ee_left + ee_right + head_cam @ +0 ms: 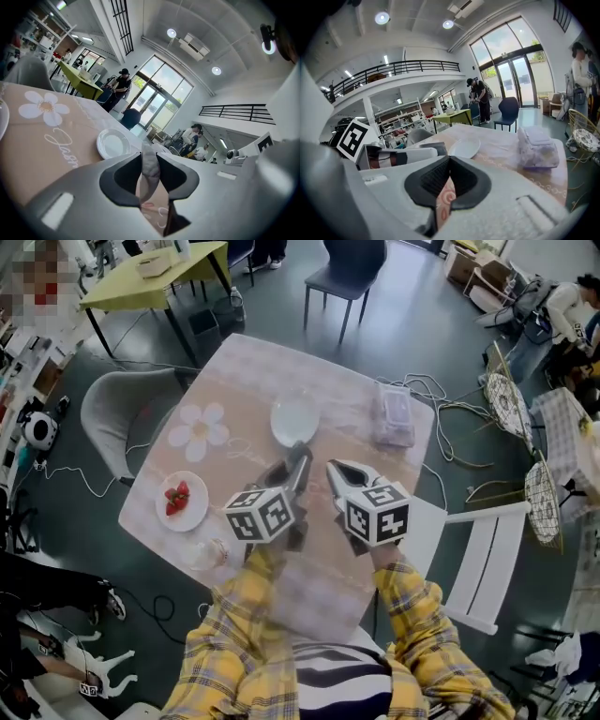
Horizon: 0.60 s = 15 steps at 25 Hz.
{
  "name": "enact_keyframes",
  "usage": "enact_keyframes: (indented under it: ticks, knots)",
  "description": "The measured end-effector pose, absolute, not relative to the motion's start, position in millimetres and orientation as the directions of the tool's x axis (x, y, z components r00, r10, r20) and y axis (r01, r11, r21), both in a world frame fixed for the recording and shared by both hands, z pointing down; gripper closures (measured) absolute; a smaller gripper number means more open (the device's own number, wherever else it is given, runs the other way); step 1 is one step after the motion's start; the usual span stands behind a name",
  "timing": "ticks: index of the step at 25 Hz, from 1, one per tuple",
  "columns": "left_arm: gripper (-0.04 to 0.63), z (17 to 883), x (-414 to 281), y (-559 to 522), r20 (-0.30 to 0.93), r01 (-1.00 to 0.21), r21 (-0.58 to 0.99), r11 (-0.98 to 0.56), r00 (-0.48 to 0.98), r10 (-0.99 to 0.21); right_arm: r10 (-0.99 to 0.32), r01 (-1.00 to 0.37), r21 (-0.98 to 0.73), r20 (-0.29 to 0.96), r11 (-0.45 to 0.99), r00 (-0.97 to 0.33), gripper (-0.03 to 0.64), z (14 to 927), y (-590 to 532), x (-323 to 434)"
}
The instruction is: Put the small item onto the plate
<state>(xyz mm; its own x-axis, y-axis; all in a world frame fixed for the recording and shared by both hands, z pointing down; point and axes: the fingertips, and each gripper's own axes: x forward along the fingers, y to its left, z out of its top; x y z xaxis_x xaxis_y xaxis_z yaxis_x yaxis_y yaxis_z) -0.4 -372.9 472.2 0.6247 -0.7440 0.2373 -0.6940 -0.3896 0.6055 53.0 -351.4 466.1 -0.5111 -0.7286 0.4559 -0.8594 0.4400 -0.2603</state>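
- Left gripper (300, 454) is held low over the middle of the table (246, 395), clenched on a small grey item (150, 165), just short of the empty plate (294, 420).
- Right gripper (335, 470) is level beside it, jaws together, empty.

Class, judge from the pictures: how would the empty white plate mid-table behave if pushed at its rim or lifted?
The plate looks rigid and glossy, so a push would probably slide it across the tablecloth. It sits low and wide, so tipping seems unlikely. Its smooth rim may slip in a grip, and it looks breakable.
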Motion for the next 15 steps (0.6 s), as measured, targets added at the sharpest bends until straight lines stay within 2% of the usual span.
enact_keyframes:
  ticks: [15]
  knots:
    - [0.506, 483, -12, -437, 0.249, -0.713, 0.611, -0.343, 0.584, -0.773, -0.711, -0.86, -0.247, 0.485, 0.446, -0.509, 0.618, 484, -419, 37]
